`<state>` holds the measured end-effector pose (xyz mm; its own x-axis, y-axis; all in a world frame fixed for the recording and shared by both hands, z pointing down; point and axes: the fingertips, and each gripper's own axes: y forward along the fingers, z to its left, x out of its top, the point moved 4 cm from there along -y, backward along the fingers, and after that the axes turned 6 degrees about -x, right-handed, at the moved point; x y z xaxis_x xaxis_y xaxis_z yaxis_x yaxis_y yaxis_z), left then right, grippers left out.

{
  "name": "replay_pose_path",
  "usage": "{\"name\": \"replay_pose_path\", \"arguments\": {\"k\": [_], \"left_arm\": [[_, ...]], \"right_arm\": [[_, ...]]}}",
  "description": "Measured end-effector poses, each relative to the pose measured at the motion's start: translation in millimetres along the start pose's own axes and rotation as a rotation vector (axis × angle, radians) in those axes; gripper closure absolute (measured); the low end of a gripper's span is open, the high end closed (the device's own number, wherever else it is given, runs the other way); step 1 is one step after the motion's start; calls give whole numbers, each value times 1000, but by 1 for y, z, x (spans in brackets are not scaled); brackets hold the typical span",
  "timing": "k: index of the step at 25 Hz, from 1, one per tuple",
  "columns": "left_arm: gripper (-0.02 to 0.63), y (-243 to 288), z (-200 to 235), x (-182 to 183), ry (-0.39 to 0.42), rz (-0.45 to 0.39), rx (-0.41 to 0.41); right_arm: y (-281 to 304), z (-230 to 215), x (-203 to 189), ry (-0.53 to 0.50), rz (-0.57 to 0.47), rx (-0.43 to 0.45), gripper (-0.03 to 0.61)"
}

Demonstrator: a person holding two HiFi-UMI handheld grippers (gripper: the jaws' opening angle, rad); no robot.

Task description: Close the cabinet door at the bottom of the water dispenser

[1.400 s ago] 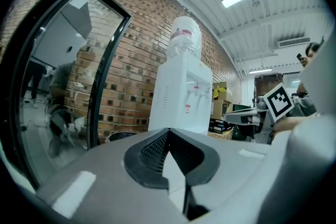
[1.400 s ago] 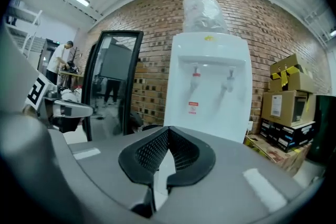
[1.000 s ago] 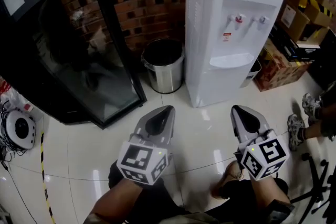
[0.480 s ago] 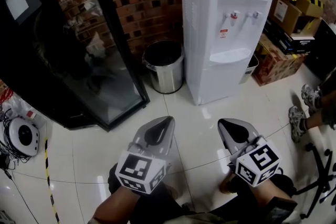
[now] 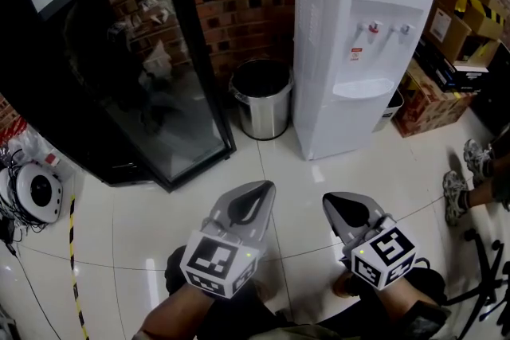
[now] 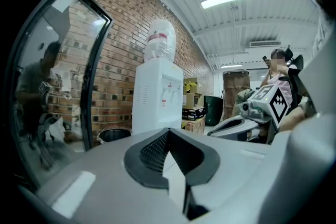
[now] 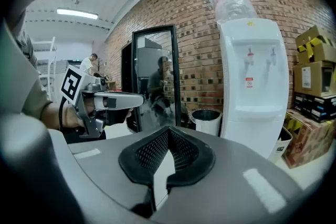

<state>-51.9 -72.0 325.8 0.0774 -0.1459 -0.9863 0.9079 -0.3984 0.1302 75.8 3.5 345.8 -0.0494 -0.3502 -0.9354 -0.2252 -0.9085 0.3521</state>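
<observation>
While the left tool (image 5: 263, 189) and right tool (image 5: 331, 204) are closed and empty, the tall white plastic water dispenser (image 5: 355, 119) stands far right. The right tool is nearer.

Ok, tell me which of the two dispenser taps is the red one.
The red tap, on the side toward the metal bin, just above the small sticker; the other tap, toward the cardboard boxes, looks blue.
</observation>
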Motion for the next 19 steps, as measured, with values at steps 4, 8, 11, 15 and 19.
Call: {"name": "replay_pose_path", "arguments": {"k": [4,8,11,15,19], "left_arm": [[614,0,-3,0,-1,-11,-4],[614,3,-6,0,1,-5,-13],[613,6,-9,-1,2,-1,-21],[613,10,-11,-1,4,1,-28],[614,11,-11,-3,2,3,-29]], "right_arm": [[3,0,1,-2,-5,-4,578],[2,-3,-2,1,-1,-20,578],[0,-6,-3,4,-1,-31,578],[0,-8,-3,8,-2,-37,578],[-1,-7,-3,9,-2,-35,578]]}}
